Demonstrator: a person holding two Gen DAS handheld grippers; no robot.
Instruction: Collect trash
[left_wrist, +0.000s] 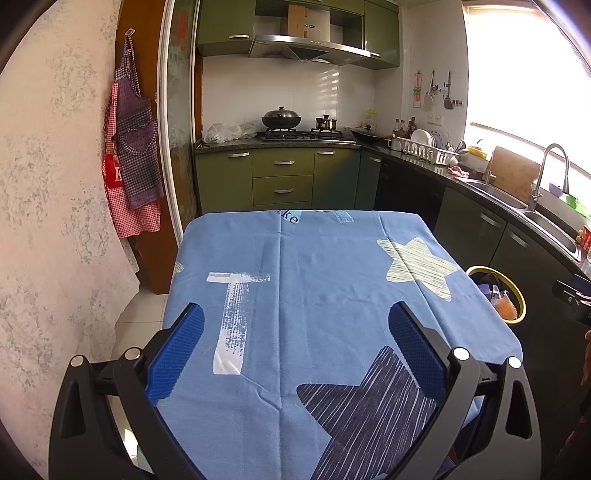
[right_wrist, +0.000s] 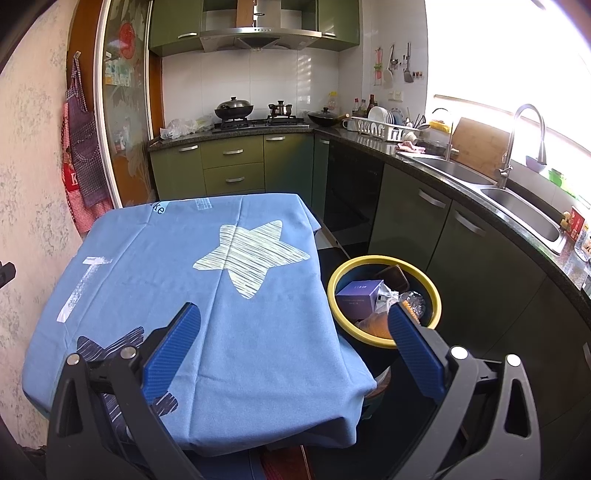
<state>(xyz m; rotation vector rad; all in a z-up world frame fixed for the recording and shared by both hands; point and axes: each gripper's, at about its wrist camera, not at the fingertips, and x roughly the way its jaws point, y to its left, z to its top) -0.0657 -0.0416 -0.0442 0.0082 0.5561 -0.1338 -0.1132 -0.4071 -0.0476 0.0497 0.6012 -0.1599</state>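
A round bin with a yellow rim (right_wrist: 341, 275) stands on the floor to the right of the table; it also shows in the left wrist view (left_wrist: 520, 295). It holds a purple box (right_wrist: 358, 295), crumpled clear plastic (right_wrist: 413, 301) and an orange item (right_wrist: 378, 326). The table wears a blue cloth with stars (left_wrist: 325, 295), also in the right wrist view (right_wrist: 207, 295), and I see no trash on it. My left gripper (left_wrist: 295, 347) is open and empty above the table's near half. My right gripper (right_wrist: 295, 343) is open and empty over the table's right front corner, its right finger (right_wrist: 413, 347) before the bin.
Green kitchen cabinets (left_wrist: 282, 177) and a stove with pots (left_wrist: 282, 118) stand behind the table. A dark counter with a sink (right_wrist: 517, 206) and a dish rack (right_wrist: 384, 127) runs along the right. Aprons (left_wrist: 135, 147) hang on the left wall.
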